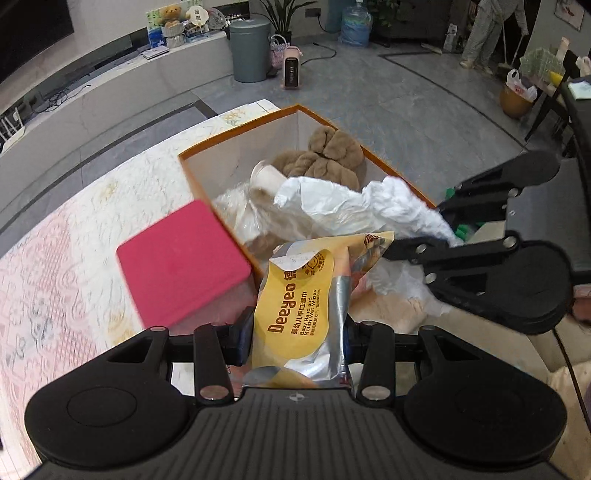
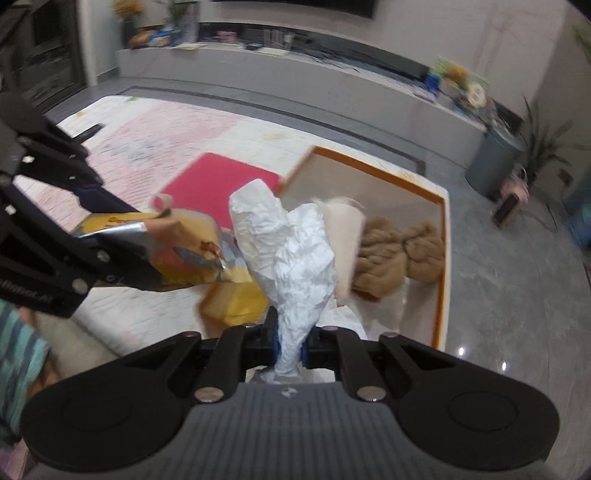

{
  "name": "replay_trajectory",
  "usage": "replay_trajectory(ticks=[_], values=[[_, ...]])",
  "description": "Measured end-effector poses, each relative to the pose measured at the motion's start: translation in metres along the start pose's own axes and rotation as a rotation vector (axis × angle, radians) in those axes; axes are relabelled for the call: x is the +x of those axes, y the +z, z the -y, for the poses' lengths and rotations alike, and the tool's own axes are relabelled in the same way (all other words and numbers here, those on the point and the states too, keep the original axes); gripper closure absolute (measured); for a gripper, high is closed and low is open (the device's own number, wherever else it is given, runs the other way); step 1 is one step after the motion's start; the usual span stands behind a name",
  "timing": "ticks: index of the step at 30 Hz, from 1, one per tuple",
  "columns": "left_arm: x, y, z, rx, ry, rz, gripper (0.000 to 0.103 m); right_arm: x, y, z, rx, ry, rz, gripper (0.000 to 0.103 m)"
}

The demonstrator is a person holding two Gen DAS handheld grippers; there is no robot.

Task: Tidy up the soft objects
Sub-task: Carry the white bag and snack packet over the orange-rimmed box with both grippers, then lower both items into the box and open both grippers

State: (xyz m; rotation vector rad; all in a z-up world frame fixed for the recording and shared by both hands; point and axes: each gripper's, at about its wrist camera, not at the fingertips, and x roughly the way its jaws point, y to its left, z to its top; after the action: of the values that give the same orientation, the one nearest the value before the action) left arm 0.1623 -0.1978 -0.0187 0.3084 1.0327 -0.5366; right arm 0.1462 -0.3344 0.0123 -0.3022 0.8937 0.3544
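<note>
My left gripper point(image 1: 297, 338) is shut on a yellow and silver pack of baby wet wipes point(image 1: 301, 314), held over the near edge of an orange-rimmed box point(image 1: 236, 127). My right gripper point(image 2: 290, 345) is shut on a crumpled white plastic bag point(image 2: 288, 251), which also shows in the left wrist view point(image 1: 354, 206) above the box. The box point(image 2: 443, 258) holds a brown plush toy point(image 1: 325, 155), seen too in the right wrist view point(image 2: 399, 254), and a cream soft item point(image 2: 345, 236). The wipes pack point(image 2: 192, 251) and left gripper sit to the left of the bag.
A pink-red flat cushion point(image 1: 181, 258) lies left of the box on a patterned pale mat point(image 1: 55, 266). A yellow item point(image 2: 236, 302) lies below the bag. A grey bin point(image 1: 249, 50), a small pink heater point(image 1: 291, 68) and a person point(image 1: 487, 33) stand far off on the grey floor.
</note>
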Motion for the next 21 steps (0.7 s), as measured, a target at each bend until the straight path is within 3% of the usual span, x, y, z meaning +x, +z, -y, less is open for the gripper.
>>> replay_trajectory(ticks=[7, 15, 21], values=[[0.045, 0.031, 0.004, -0.025, -0.017, -0.098, 0.054, 0.053, -0.002, 0.030, 0.113, 0.041, -0.083, 0.095], [0.083, 0.042, 0.002, -0.062, -0.028, -0.162, 0.054, 0.087, 0.006, 0.036, 0.052, 0.070, -0.156, 0.092], [0.094, 0.052, 0.008, -0.028, -0.012, -0.180, 0.054, 0.109, 0.004, 0.039, 0.020, 0.077, -0.199, 0.091]])
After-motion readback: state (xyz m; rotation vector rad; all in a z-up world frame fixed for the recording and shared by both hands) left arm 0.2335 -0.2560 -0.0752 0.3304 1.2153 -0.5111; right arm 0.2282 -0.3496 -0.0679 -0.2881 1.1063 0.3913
